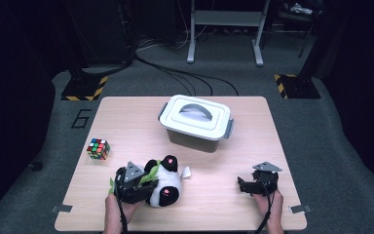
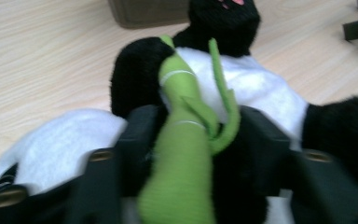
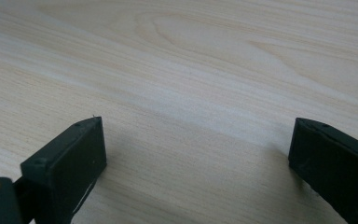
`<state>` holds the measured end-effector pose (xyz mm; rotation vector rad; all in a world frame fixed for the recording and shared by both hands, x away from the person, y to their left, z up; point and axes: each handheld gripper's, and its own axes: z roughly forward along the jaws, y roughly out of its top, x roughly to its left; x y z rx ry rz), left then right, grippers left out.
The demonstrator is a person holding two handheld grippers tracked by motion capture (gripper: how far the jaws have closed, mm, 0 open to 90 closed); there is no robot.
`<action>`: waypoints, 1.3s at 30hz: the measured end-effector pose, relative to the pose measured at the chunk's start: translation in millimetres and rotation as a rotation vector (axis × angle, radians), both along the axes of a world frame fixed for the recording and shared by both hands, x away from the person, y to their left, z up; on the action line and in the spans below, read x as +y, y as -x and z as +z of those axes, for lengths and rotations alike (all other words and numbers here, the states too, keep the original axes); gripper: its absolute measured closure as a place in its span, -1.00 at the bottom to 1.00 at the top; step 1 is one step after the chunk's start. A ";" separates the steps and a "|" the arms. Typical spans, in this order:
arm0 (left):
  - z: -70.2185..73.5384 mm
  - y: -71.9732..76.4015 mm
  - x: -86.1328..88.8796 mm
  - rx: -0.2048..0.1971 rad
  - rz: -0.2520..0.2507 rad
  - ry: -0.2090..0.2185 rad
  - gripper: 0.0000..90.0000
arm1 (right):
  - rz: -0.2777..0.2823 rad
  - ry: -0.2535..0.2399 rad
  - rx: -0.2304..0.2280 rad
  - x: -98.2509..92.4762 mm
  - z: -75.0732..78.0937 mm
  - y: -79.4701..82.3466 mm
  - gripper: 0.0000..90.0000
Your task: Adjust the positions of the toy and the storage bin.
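We have the left tool (image 1: 135, 181) clenched on the plush panda (image 1: 164, 183), which lies at the near left of the bench (image 1: 224, 204); its jaws pinch the green felt bamboo stalk (image 2: 182, 140) and the black fur beside it. Plush gives under pressure, so we judge a deeper bite into the body holds better than the thin stalk. The right tool (image 1: 259, 184) rests released over bare, pale wood-grain laminate. The lidded plastic box (image 1: 196, 122) is hard, smooth, rounded.

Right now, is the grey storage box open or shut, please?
Shut: the white lid sits flat on the grey storage box, its handle folded down.
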<state>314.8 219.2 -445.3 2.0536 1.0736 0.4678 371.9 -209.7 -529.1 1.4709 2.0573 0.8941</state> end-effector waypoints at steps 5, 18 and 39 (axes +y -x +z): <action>3.5 0.5 3.0 -0.031 -0.050 -0.011 0.54 | -0.001 -0.001 0.001 0.0 0.1 0.1 -0.93; 3.5 -0.4 23.4 -0.037 -0.196 0.019 0.33 | -0.003 0.001 0.000 0.0 0.1 0.1 -0.93; -7.2 -6.8 12.5 0.018 -0.003 0.159 0.55 | -0.003 0.001 0.000 0.1 0.1 0.1 -0.92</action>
